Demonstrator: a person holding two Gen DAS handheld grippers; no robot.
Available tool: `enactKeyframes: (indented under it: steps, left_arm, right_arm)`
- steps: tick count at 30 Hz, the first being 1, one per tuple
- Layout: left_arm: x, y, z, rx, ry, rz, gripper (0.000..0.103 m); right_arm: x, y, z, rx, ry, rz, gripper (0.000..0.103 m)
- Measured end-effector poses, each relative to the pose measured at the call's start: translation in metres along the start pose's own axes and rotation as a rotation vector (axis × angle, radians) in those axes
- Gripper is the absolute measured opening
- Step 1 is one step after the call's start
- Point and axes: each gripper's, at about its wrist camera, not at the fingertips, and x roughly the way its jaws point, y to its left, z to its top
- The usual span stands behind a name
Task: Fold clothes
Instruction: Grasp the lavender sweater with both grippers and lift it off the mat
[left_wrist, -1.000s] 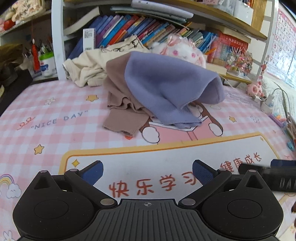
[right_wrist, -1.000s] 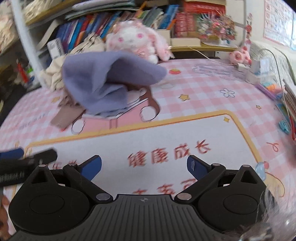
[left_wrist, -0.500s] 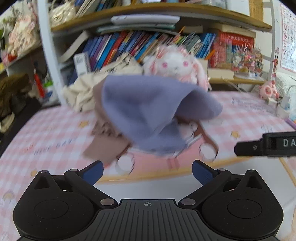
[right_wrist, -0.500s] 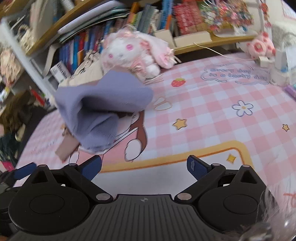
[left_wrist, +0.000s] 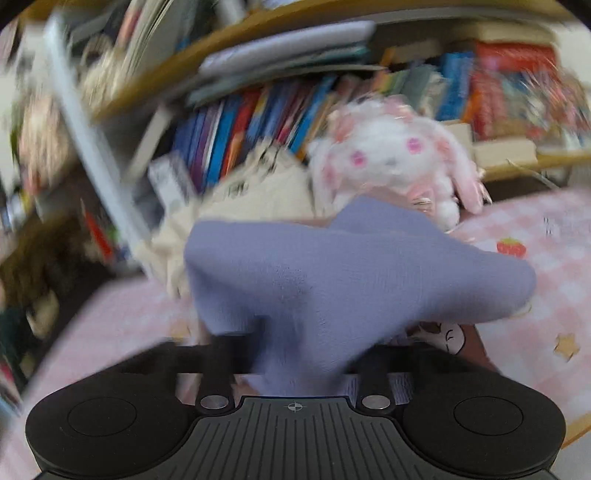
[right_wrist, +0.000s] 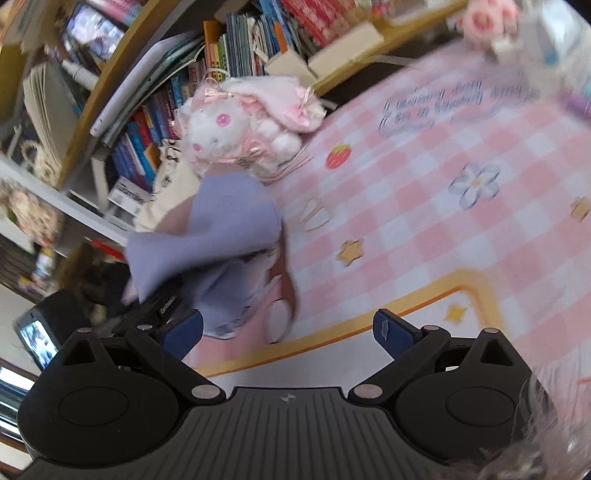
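Note:
A lavender garment (left_wrist: 332, 280) lies crumpled on the pink checked mat, over a brown garment that barely shows behind it. My left gripper (left_wrist: 299, 362) is pushed into its near edge; the cloth covers the fingertips and the linkage looks drawn in, shut on the cloth. The view is blurred. In the right wrist view the lavender garment (right_wrist: 225, 229) lies to the left, with the left gripper (right_wrist: 155, 306) at its lower edge. My right gripper (right_wrist: 291, 328) is open and empty above the mat, its blue pads (right_wrist: 391, 332) wide apart.
A white and pink plush rabbit (left_wrist: 391, 158) sits behind the clothes, beside a cream garment (left_wrist: 255, 192). A bookshelf (left_wrist: 295, 107) full of books lines the back. The pink checked mat (right_wrist: 424, 206) stretches to the right, with small items at its far right edge.
My left gripper has moved forward into the lavender garment and closed on its edge. My right gripper has moved forward and tilted, still open.

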Motion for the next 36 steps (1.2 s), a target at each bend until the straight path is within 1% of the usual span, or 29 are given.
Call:
enactKeyframes:
  steps: [1,5,8,12,15,16,23,24,25,26,28,29,30,31,32,33,36]
  left_arm:
    - [-0.009,0.006,0.0,-0.011,-0.006,-0.014,0.008]
    - [-0.058,0.02,-0.003,0.055,-0.038,-0.037,0.007]
    - [-0.091,0.033,-0.012,0.048,-0.021,-0.048,0.007]
    - [-0.115,0.04,-0.024,0.031,0.016,-0.053,0.007]
    - [-0.128,0.04,-0.03,0.023,0.02,-0.052,0.007]
    - [-0.133,0.041,-0.031,0.019,0.019,-0.053,0.007]
    - [-0.149,0.057,-0.015,-0.105,-0.011,-0.087,0.007]
    - [-0.15,0.059,-0.014,-0.111,-0.012,-0.09,0.007]
    - [-0.151,0.059,-0.014,-0.106,-0.011,-0.088,0.007]
    - [-0.151,0.059,-0.015,-0.093,-0.006,-0.085,0.007]
    - [-0.149,0.056,-0.019,-0.06,0.011,-0.08,0.007]
    - [-0.15,0.055,-0.021,-0.044,0.014,-0.079,0.007]
    - [-0.151,0.054,-0.023,-0.032,0.014,-0.079,0.007]
    - [-0.152,0.054,-0.024,-0.02,0.015,-0.08,0.007]
    - [-0.153,0.053,-0.025,-0.008,0.014,-0.081,0.007]
    - [-0.155,0.053,-0.025,0.003,0.014,-0.082,0.007]
    - [-0.164,0.051,-0.024,0.043,0.009,-0.106,0.007]
  right_arm:
    - [0.004,-0.001,0.0,0.029,0.014,0.031,0.1]
    - [0.025,0.0,-0.001,0.115,0.072,0.155,0.1]
    - [0.04,-0.003,-0.008,0.195,0.117,0.224,0.1]
    - [0.055,-0.008,-0.021,0.254,0.192,0.231,0.098]
    - [0.059,-0.01,-0.031,0.274,0.24,0.244,0.097]
    - [0.057,-0.011,-0.035,0.292,0.253,0.255,0.095]
    - [0.047,-0.02,-0.06,0.424,0.344,0.329,0.094]
    - [0.046,-0.022,-0.064,0.443,0.357,0.34,0.092]
    - [0.044,-0.023,-0.068,0.461,0.37,0.351,0.087]
    - [0.042,-0.024,-0.07,0.475,0.378,0.362,0.084]
    - [0.035,-0.02,-0.062,0.453,0.349,0.395,0.072]
    - [0.031,-0.019,-0.058,0.442,0.334,0.411,0.069]
    - [0.027,-0.017,-0.055,0.431,0.32,0.427,0.053]
    - [0.024,-0.015,-0.051,0.421,0.305,0.443,0.031]
    - [0.02,-0.014,-0.047,0.41,0.29,0.459,0.019]
    - [0.016,-0.012,-0.043,0.399,0.276,0.475,0.009]
    - [0.003,-0.007,-0.03,0.366,0.224,0.524,0.007]
